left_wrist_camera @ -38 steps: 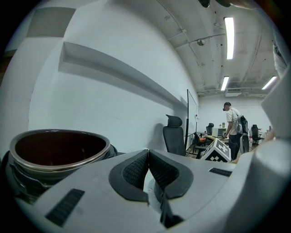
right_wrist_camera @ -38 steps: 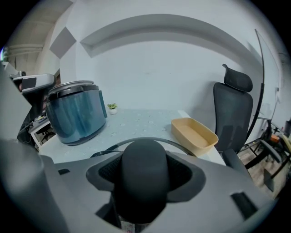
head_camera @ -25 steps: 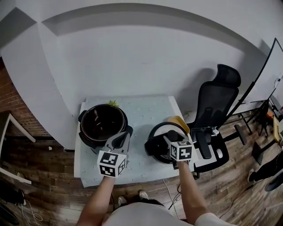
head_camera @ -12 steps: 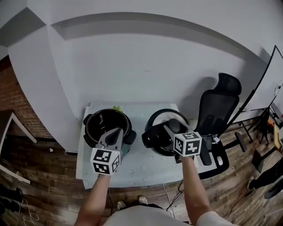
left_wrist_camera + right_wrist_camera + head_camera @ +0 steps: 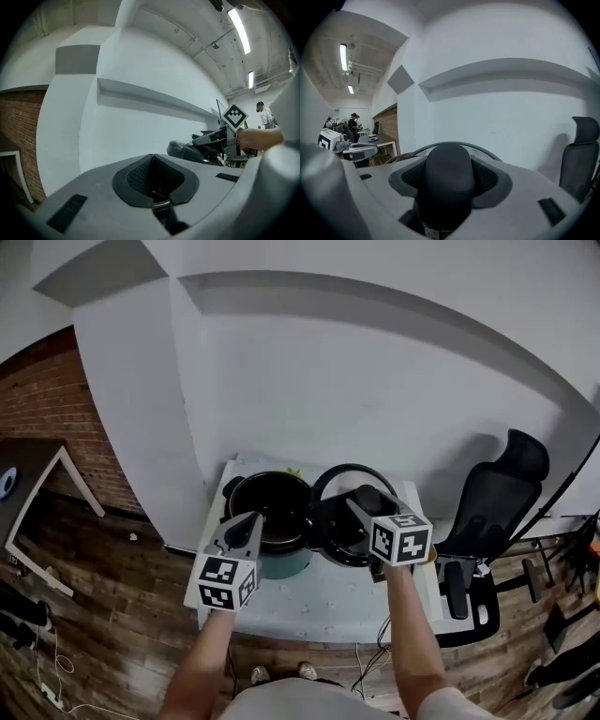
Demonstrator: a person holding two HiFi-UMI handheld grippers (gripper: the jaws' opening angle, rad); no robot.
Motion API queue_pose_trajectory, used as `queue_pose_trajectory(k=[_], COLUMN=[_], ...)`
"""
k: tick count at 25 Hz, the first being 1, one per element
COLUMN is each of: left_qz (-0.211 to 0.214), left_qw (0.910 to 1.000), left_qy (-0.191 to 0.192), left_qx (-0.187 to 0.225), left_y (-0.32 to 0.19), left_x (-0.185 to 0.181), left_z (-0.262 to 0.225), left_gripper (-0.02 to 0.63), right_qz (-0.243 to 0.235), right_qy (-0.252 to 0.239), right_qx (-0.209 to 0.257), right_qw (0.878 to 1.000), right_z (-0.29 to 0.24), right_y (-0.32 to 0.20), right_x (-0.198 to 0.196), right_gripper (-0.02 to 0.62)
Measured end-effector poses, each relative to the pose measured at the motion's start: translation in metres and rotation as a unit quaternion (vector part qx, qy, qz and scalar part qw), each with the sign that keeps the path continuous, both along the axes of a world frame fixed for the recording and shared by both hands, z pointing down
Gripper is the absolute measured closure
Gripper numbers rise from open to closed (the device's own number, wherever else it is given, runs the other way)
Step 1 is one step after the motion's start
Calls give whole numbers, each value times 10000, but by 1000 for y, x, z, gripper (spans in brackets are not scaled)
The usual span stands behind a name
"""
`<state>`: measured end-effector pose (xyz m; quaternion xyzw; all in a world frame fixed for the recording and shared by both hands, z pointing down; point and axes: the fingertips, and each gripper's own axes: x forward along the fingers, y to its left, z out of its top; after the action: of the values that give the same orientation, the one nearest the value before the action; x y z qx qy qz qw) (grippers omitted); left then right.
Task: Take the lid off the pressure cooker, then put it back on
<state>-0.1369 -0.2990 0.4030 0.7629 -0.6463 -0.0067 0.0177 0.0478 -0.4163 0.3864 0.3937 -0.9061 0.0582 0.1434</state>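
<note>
The pressure cooker stands open on the white table, its dark inner pot showing. My left gripper is at the cooker's near rim; in the left gripper view its jaws are shut, with a thin metal edge of the rim caught low between them. My right gripper is shut on the lid's black knob. The round black lid hangs tilted in the air, against the cooker's right side and partly over its rim.
A white wall rises right behind the table. A black office chair stands at the table's right end. A brick wall and a wooden floor lie to the left. People stand far off in the room.
My right gripper has carried the lid left, from the right part of the table to the cooker's right rim. My left gripper has stayed at the cooker. The head view has swung left.
</note>
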Motion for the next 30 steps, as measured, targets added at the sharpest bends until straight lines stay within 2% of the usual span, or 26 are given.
queue_pose_trajectory(k=[8,16,21,30], left_qz=[-562,-805,-772,-582], left_qw=[9984,9967,9970,9981], left_qy=[39,26,63,185], left_qx=[3,24,31,-70], left_y=[32,57,64,65], left_x=[-63,-108,-118,-120], left_z=[2,5,9,27], left_gripper=[594,594,594,594], right_qz=[-537,-744,-768,-691], right_qy=[28,232,450,950], right_qx=[19,-146,-301,-693], right_qw=[9985,9969,9956,9907], right_z=[-10,-2,3,27], right_y=[8,17,19,12], right_x=[-87,-153,-178,-199], right_gripper=[319,319,319,319])
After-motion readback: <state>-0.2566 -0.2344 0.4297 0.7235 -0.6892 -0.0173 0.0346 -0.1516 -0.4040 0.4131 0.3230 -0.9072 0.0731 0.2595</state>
